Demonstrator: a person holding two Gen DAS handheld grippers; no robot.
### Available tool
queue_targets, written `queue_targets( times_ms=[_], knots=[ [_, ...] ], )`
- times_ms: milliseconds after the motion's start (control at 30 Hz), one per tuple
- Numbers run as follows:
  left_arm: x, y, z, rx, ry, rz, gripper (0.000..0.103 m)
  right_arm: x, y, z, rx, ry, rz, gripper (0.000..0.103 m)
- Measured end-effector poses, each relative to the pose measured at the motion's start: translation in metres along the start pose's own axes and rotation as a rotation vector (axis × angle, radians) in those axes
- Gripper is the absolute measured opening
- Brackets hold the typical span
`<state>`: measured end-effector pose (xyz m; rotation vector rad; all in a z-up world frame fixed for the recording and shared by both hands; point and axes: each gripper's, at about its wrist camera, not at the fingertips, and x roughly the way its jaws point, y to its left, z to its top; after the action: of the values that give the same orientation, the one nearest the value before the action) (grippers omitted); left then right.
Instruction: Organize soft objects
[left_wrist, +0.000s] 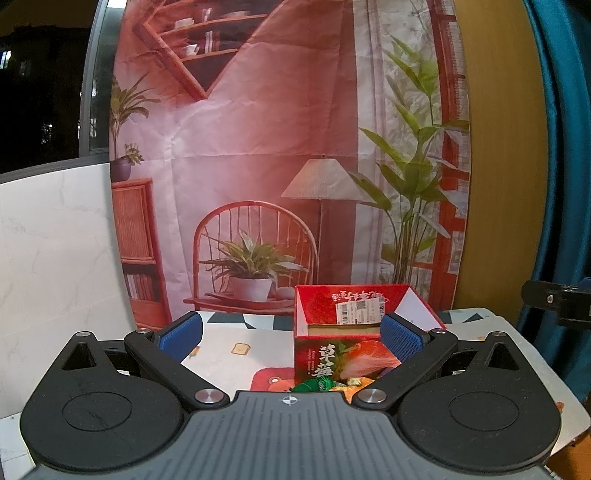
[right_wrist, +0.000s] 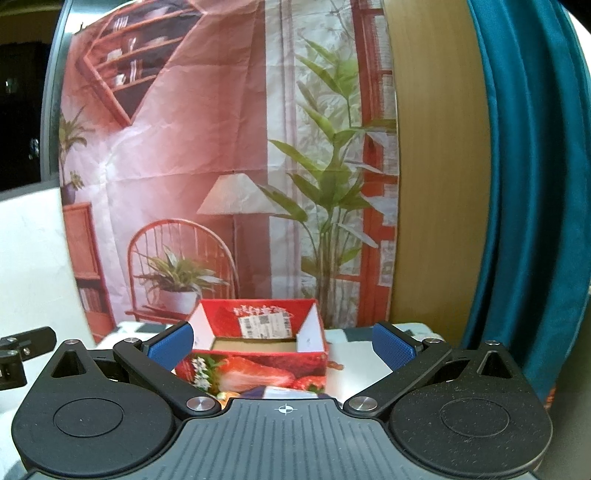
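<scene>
The open red strawberry-printed cardboard box on the desk looks empty; small green and orange soft objects lie before it. Left gripper and right gripper gape wide, empty; sorting seems barely begun.

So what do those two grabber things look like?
Both look alike. The left gripper and the right gripper each have two black arms ending in bumpy blue pads. Shiny silver bolts join the arms to a grey ribbed body marked with a small white crosshair. A round black disc sits on each side. No cables, hands or sleeves show.
</scene>
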<state>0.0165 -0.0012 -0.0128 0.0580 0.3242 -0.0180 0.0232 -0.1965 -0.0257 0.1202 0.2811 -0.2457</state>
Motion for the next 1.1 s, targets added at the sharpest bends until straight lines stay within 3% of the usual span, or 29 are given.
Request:
queue_targets(
  times_ms=[367,767,1000,1100],
  knots=[
    [0.068,0.016,-0.039,-0.029,0.066,0.030,0.103,0.063,-0.015,-0.048,0.072,-0.018,0.069,0.103],
    [0.134,0.035,-0.097,-0.090,0.235,-0.021,0.103,0.128,-0.009,-0.115,0.039,0.167,0.046,0.103],
    [0.143,0.028,-0.123,-0.081,0.281,-0.074,0.101,0.141,-0.013,-0.144,0.073,0.241,0.066,0.102],
    [0.148,0.023,-0.134,-0.065,0.309,-0.102,0.098,0.141,-0.012,-0.157,0.068,0.263,0.083,0.096]
  ],
)
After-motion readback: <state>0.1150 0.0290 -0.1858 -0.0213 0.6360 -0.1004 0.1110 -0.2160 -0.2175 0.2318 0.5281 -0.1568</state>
